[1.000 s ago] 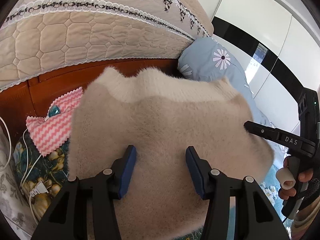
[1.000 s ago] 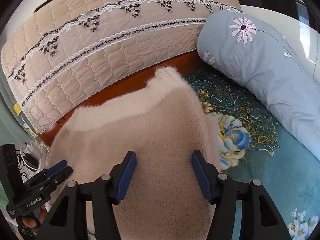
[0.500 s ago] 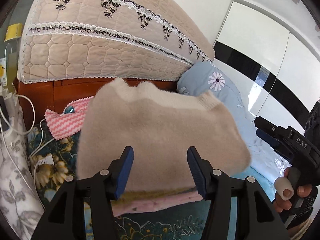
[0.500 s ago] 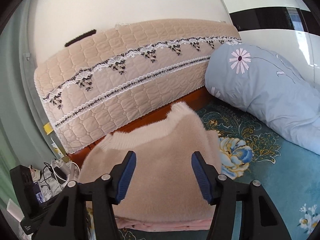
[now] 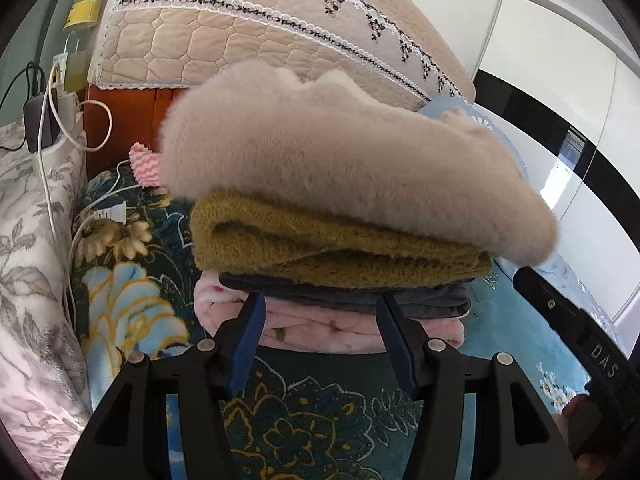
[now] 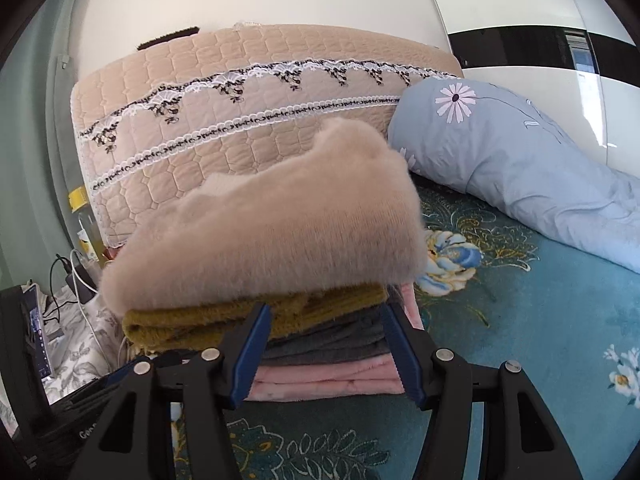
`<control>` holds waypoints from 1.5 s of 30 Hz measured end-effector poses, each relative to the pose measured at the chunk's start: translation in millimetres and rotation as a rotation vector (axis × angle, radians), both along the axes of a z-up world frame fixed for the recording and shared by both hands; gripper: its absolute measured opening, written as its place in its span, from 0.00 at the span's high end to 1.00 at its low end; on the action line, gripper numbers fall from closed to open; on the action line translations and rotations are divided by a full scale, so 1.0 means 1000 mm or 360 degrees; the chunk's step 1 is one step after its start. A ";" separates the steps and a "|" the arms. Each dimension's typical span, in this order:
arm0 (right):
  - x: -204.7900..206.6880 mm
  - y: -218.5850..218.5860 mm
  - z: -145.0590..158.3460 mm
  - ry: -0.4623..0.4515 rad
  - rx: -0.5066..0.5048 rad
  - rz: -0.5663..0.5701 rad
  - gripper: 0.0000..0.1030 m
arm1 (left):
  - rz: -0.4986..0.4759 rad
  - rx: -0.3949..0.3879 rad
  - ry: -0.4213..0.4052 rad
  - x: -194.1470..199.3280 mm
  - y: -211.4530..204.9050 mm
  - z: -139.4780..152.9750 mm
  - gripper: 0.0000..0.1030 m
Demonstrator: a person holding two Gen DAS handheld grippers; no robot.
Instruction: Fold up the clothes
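A folded fluffy beige sweater (image 5: 340, 160) lies on top of a stack of folded clothes: a mustard knit (image 5: 320, 248), a dark grey garment (image 5: 360, 296) and a pink fleece (image 5: 340, 332) at the bottom. The stack also shows in the right wrist view, with the beige sweater (image 6: 280, 232) on top. My left gripper (image 5: 320, 332) is open and empty, close in front of the stack. My right gripper (image 6: 326, 340) is open and empty, just before the stack's front edge.
The stack rests on a teal floral bedspread (image 6: 520, 340). A quilted beige headboard cover (image 6: 260, 100) stands behind. A light blue daisy duvet (image 6: 520, 168) lies at the right. White cables and a plug (image 5: 108, 212) and a pink zigzag cloth (image 5: 146, 168) lie left of the stack.
Both grippers have drawn back and lowered from over the beige sweater to in front of the stack. The lower garments of the stack have come into view.
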State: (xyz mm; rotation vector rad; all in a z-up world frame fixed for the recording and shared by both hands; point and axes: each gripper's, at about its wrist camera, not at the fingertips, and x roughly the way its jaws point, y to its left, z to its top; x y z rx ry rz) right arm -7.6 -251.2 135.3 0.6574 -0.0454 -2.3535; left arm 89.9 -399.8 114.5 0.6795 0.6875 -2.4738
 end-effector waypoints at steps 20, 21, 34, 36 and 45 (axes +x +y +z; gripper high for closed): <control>-0.005 0.000 -0.064 -0.0041 0.0151 -0.0136 0.28 | 0.0083 -0.0253 -0.0214 -0.023 0.035 -0.027 0.18; -0.005 -0.001 -0.064 -0.0031 0.0161 -0.0149 0.28 | 0.0095 -0.0251 -0.0223 -0.024 0.035 -0.027 0.18; -0.005 0.000 -0.067 -0.0064 0.0132 -0.0215 0.21 | 0.0112 -0.0177 -0.0230 -0.024 0.025 -0.033 0.18; -0.007 0.001 -0.069 -0.0087 0.0115 -0.0220 0.19 | 0.0109 -0.0152 -0.0226 -0.023 0.022 -0.034 0.18; -0.004 -0.003 -0.075 -0.0033 0.0164 -0.0310 0.04 | 0.0130 -0.0039 -0.0174 -0.017 0.008 -0.038 0.17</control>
